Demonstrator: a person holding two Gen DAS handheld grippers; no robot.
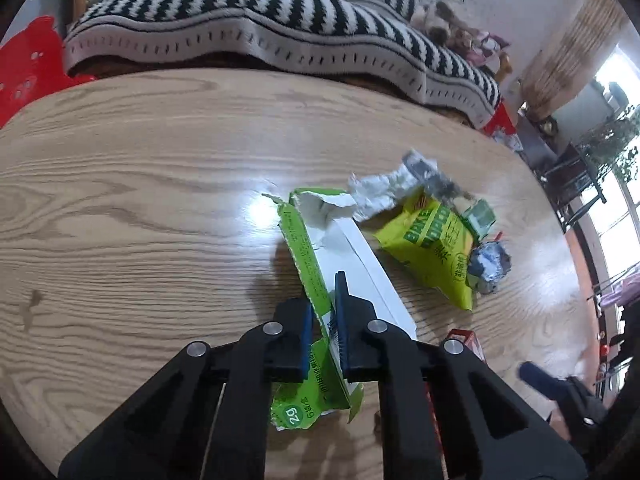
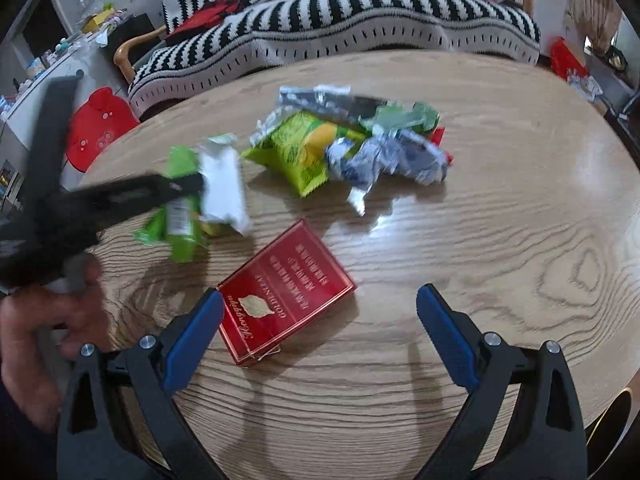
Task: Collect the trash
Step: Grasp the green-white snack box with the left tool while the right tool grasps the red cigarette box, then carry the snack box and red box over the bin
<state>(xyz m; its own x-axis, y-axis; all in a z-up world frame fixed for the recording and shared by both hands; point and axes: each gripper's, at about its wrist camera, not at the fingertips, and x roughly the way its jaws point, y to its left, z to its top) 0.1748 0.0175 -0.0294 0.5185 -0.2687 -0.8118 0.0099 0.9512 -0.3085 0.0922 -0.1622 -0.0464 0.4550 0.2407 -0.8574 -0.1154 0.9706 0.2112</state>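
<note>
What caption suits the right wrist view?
Open right gripper over a red pack; left gripper clamps a torn green box.

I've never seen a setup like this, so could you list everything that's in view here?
torn carton: one, green and white, on the table's near left, clamped in the left gripper
snack bag: one, yellow-green, mid-table in the pile
crumpled wrapper: one, silver and blue, right of the snack bag
foil scraps: a few, silver and green, at the back of the pile
red box: one, red with gold print, flat, nearest the right gripper
table: one, light wood grain
sofa throw: one, black and white striped, behind the table
red stool: one, far left
left gripper: black, blue pads, shut on the carton
right gripper: black, blue pads, open, above the red box
hand: one, lower left
</note>
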